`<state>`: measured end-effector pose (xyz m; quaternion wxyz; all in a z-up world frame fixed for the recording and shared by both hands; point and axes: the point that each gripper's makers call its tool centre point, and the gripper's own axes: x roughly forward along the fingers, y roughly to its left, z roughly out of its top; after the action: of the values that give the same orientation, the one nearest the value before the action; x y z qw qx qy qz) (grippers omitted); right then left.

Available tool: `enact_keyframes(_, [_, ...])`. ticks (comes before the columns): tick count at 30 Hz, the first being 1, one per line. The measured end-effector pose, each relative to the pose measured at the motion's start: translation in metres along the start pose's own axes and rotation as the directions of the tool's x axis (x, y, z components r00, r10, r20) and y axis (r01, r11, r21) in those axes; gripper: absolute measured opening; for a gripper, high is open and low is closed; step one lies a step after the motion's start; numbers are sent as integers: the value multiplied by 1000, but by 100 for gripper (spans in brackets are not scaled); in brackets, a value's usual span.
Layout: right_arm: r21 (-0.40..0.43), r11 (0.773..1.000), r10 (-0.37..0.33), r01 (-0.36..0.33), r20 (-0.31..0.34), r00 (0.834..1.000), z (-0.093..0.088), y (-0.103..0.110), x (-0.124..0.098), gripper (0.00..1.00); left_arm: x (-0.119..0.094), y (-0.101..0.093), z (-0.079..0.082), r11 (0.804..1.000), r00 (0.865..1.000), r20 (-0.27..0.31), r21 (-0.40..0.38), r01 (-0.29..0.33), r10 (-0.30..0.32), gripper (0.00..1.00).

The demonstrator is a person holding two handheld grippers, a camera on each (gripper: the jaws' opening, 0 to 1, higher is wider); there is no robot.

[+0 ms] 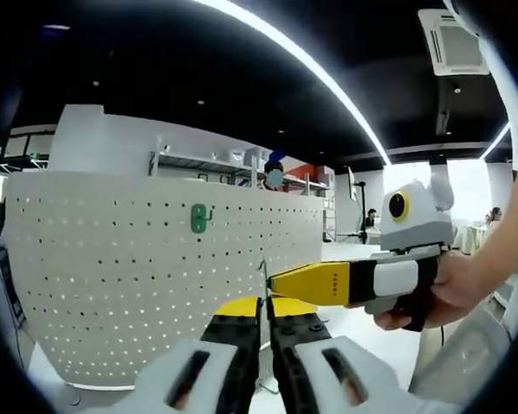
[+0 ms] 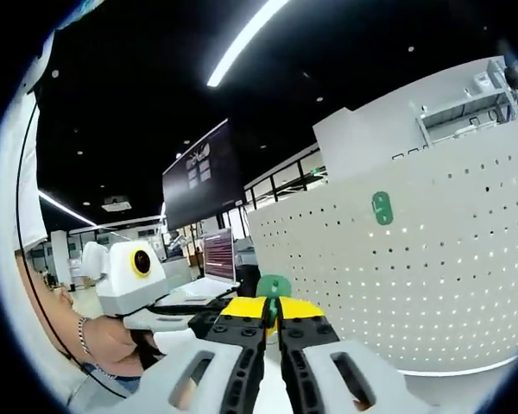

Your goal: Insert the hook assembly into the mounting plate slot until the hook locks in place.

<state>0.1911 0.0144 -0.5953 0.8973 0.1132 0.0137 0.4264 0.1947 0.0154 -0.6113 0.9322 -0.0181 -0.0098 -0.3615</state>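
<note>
A white perforated mounting plate stands upright ahead, with one green hook fixed on its upper part. It also shows in the right gripper view as the plate with the hook. My right gripper is shut on a second green hook assembly, whose top rises above the yellow tips. My left gripper is shut on a thin upright piece, apparently the same assembly seen edge-on. The right gripper, held by a hand, reaches in from the right and meets that piece. Both grippers are short of the plate.
A person's hand holds the left gripper at the left of the right gripper view. Shelving stands behind the plate. A screen and desks lie at the far left. The plate's base rests on a pale table.
</note>
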Motion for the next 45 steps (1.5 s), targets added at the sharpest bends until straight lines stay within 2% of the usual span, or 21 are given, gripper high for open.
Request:
enact_keyframes(6, [-15,1000,-11,11,-35,999,-3,1,1,1,-1,2,-2,1000,1000,-7,-1,-8,8,2])
enact_keyframes(11, [29,999,-25,25,-21,999,-2,-1,1,1,0,2,-1,1000,1000,-2,-4,-9,9,2])
enact_keyframes(19, [21,999,-28,29,-28,999,-4,-1,-2,0,0,0,-3,1000,1000,-8,-11,0,0,2])
enact_keyframes(24, [18,999,-26,27,-32,999,-5,-1,-2,0,1,-1,-5,999,1000,-24,34,6,-6,5])
enact_keyframes(27, [13,1000,-25,26,-36,999,-5,-1,-1,0,2,-2,-9,996,998,-59,90,9,-4,16])
enact_keyframes(31, [14,1000,-22,22,-34,999,-4,0,-1,0,5,-4,-10,997,998,-63,78,14,-9,42])
enact_keyframes(36, [5,1000,-11,11,-41,999,-6,2,0,0,7,-4,-23,999,993,-115,46,16,-11,61])
enact_keyframes(40, [0,1000,-8,8,-42,999,-6,3,0,0,7,0,-28,999,992,-124,33,-10,14,80])
enact_keyframes(43, [-1,1000,-8,8,-41,999,-6,3,0,0,8,3,-31,1000,991,-130,18,-23,25,90])
enact_keyframes(45, [-1,1000,-8,8,-41,999,-6,3,0,0,7,2,-32,1000,990,-137,18,-22,25,93])
